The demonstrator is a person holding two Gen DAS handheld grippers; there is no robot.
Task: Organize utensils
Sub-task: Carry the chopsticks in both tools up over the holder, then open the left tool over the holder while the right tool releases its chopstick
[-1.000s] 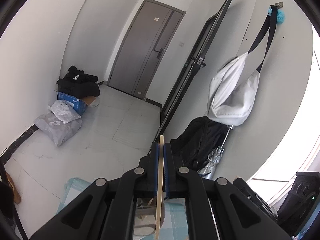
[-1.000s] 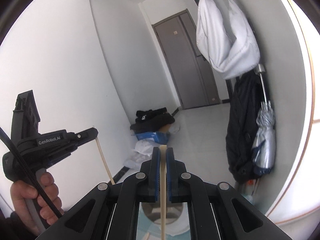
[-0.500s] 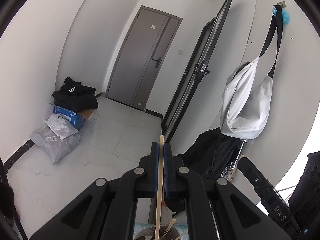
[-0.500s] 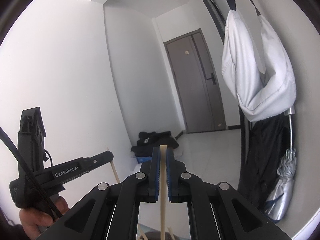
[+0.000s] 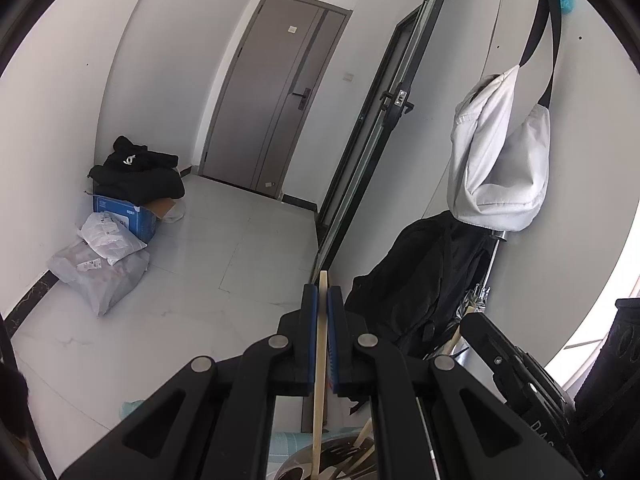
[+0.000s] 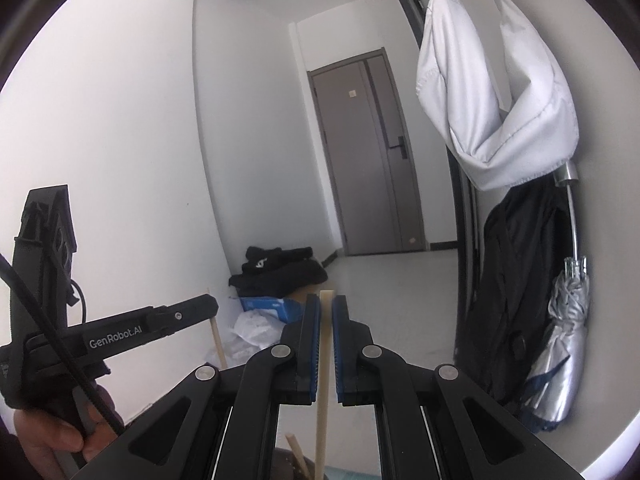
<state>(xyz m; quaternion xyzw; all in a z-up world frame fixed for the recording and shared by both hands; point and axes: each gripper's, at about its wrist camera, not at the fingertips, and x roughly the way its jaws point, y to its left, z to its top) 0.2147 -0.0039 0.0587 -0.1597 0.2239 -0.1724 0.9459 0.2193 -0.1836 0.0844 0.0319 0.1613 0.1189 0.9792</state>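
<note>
Chopsticks (image 5: 319,364) (image 6: 323,364) stand pinched upright, apparently firmly, one in each hand-held gripper (image 5: 322,300) (image 6: 326,308).

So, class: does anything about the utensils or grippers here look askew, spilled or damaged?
Nothing stands out. The left gripper and right gripper each pinch one upright chopstick above the utensil holder, where other sticks lean loosely. Nothing looks spilled or broken.

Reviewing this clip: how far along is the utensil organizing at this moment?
Done: a few chopsticks already stand in the round holder at the bottom of the left wrist view. In hand: the left gripper is shut on a wooden chopstick and the right gripper on a pale chopstick, both upright above the holder. Left: releasing these two. Any other utensils are out of view.
</note>
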